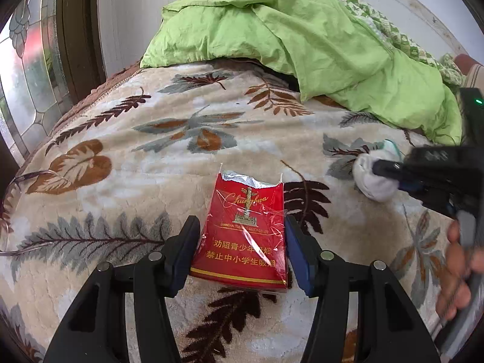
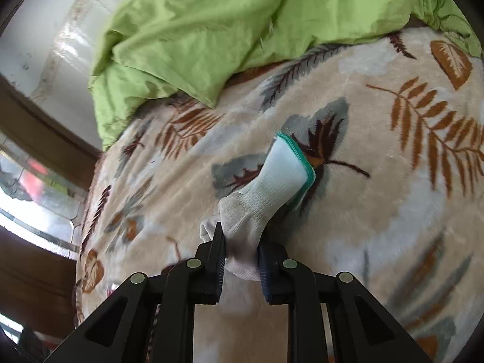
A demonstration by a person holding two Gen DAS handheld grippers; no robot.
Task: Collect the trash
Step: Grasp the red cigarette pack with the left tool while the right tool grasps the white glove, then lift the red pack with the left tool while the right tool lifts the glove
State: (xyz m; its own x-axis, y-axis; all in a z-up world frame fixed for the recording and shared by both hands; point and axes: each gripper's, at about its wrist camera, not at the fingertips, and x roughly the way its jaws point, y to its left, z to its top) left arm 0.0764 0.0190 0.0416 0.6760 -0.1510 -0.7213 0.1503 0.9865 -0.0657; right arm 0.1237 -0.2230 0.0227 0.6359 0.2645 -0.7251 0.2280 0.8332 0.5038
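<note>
A red cigarette pack (image 1: 243,233) with torn foil top lies on the leaf-patterned blanket (image 1: 127,163). My left gripper (image 1: 242,227) is open with a finger on each side of the pack, close to its edges. My right gripper (image 2: 240,239) is shut on a white glove with a green cuff (image 2: 272,187), which lies partly on the blanket (image 2: 378,181). The right gripper (image 1: 390,169) and the glove (image 1: 372,181) also show at the right of the left wrist view, with the person's hand (image 1: 459,272) on the handle.
A crumpled green quilt (image 1: 302,39) lies at the far side of the bed, also in the right wrist view (image 2: 227,21). A patterned glass window (image 1: 27,84) and dark wooden frame (image 1: 78,30) stand to the left. A thin cable (image 1: 18,181) lies at the blanket's left edge.
</note>
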